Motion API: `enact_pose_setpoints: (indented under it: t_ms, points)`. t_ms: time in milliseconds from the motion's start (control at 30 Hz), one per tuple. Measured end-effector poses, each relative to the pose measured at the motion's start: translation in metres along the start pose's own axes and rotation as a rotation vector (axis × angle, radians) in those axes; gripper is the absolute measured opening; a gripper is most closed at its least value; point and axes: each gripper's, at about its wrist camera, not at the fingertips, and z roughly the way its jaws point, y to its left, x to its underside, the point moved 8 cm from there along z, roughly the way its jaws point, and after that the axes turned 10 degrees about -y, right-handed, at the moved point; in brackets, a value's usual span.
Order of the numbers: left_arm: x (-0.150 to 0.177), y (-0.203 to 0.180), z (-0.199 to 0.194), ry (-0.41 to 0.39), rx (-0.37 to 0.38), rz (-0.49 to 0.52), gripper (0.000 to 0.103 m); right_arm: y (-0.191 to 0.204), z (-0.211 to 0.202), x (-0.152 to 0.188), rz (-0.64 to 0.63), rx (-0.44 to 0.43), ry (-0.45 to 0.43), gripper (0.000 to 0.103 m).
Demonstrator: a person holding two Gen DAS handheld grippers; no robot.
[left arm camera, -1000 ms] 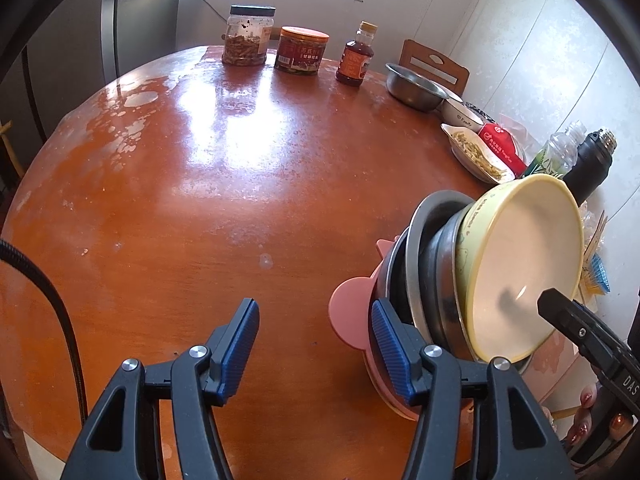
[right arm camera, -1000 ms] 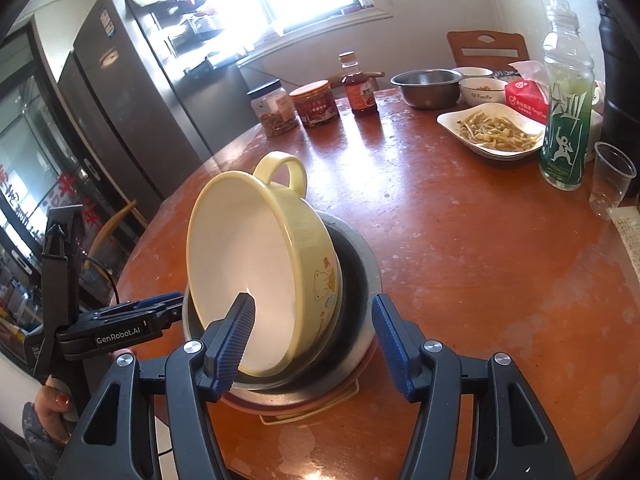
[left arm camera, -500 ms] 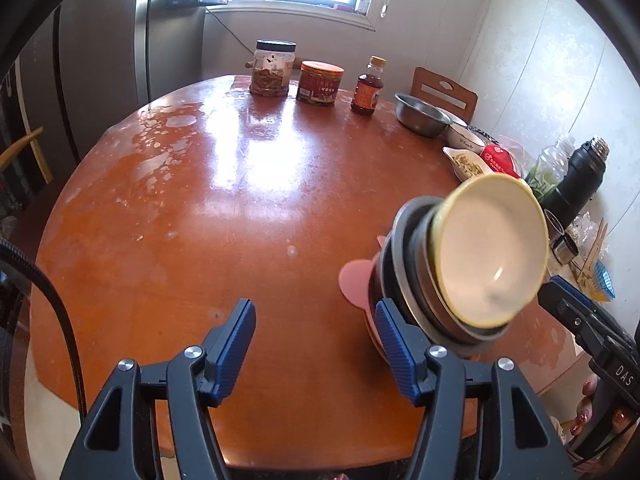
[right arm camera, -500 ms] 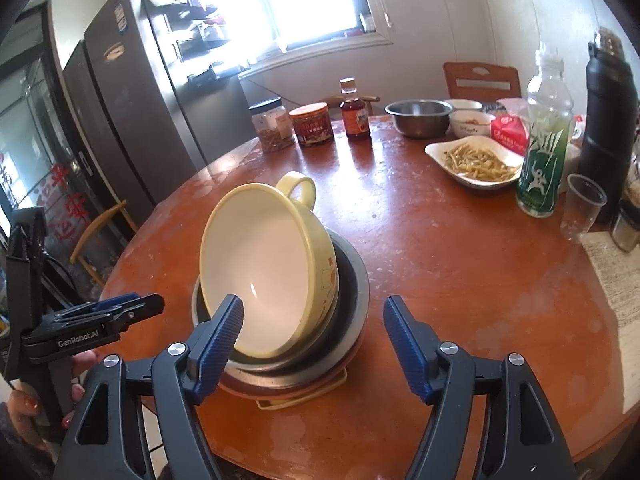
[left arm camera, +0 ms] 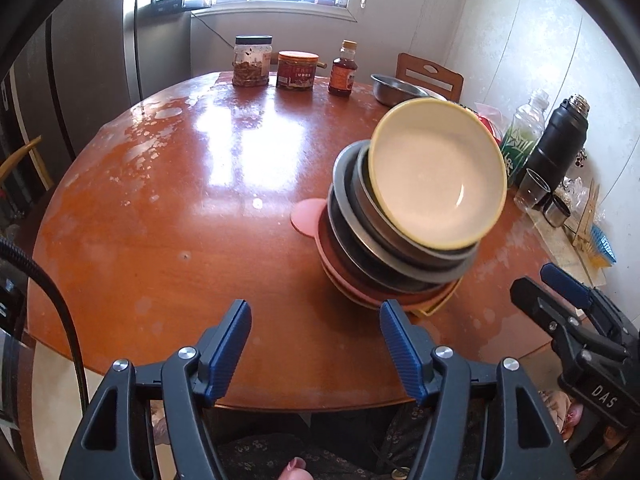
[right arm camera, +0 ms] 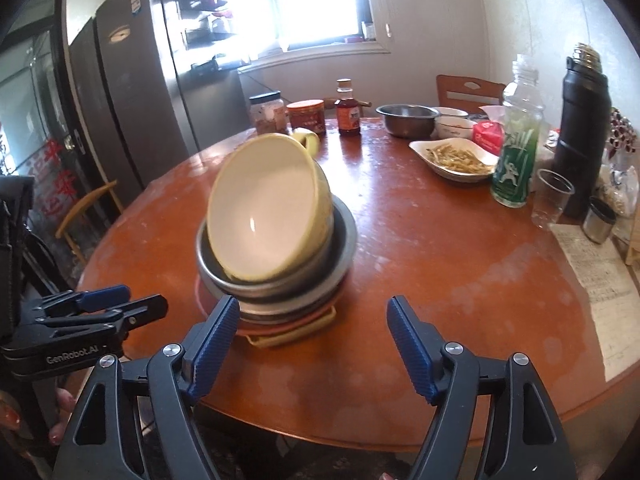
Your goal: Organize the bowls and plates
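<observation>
1. The stack [left arm camera: 400, 248] of steel bowls on pink and yellow plates stands near the round brown wooden worktop's [left arm camera: 180, 200] front edge, nested largest-lowest for stability.
2. The yellow handled bowl [right arm camera: 268, 208] leans tilted on top, not seated.
3. Left hand-held gripper [left arm camera: 316, 344] and right hand-held gripper [right arm camera: 314, 344]: jaws apart and opening, nothing between them, clear of the stack.

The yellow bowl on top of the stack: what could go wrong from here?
1. The yellow bowl sits tilted in the metal bowls, not nested flat; it may slide off.
2. The stack stands near the table edge, so a fall could reach the floor.
3. Both grippers, left gripper and right gripper, are opening and empty; nothing steadies it.
</observation>
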Motion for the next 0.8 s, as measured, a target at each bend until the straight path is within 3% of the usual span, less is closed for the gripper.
enact_pose_setpoints:
  t_ms: [233,800]
  points:
    - [0.014,-0.011,0.002,0.012,-0.017,0.03,0.067,-0.006,0.0,0.025,0.021,-0.01,0.04,0.077]
    - [0.026,-0.02,0.009,0.043,-0.023,0.06,0.067,0.0,0.002,0.037,0.04,-0.045,0.062,0.077]
